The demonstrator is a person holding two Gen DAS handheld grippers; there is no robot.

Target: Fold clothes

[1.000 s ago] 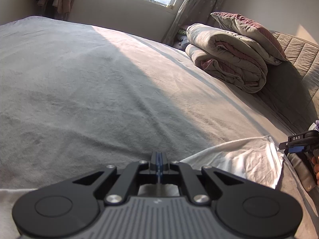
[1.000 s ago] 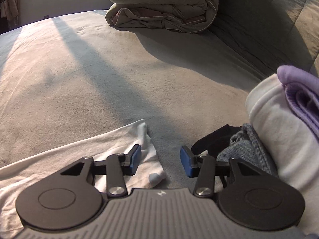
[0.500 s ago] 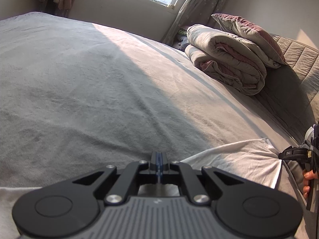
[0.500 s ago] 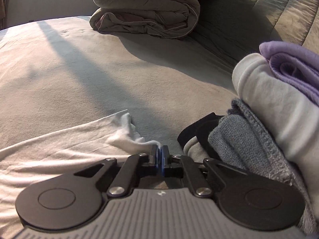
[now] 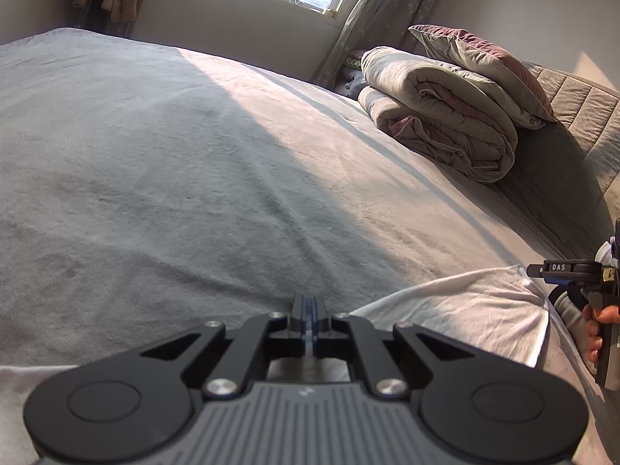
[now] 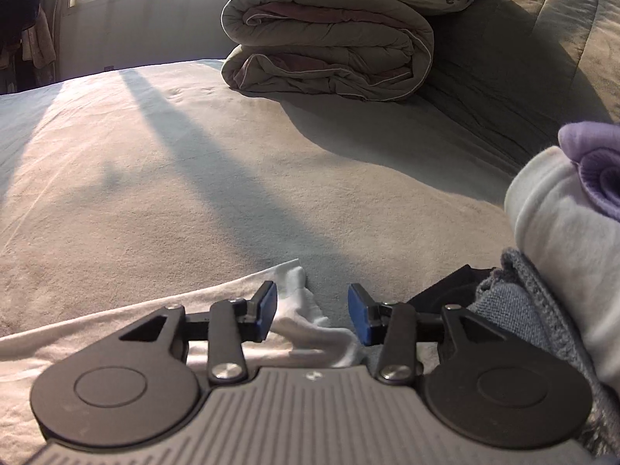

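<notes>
Right gripper (image 6: 312, 316) just reopened over white garment (image 6: 116, 333) corner; left gripper (image 5: 309, 312) closed, contents hidden.

In the left wrist view, the white capital letters "DAS" stand on the side of the black finger of the right gripper (image 5: 552, 274), which enters at the right edge beside the white cloth. A small yellow label (image 5: 607, 274) sits further back on the same black body; a dark mark is printed on it, too small to read. A small pale logo mark sits on the ribbed grey housing (image 5: 306, 392) of the left gripper, and a like mark on the right gripper's ribbed grey housing (image 6: 313, 376); neither forms letters. No other writing can be read.
</notes>
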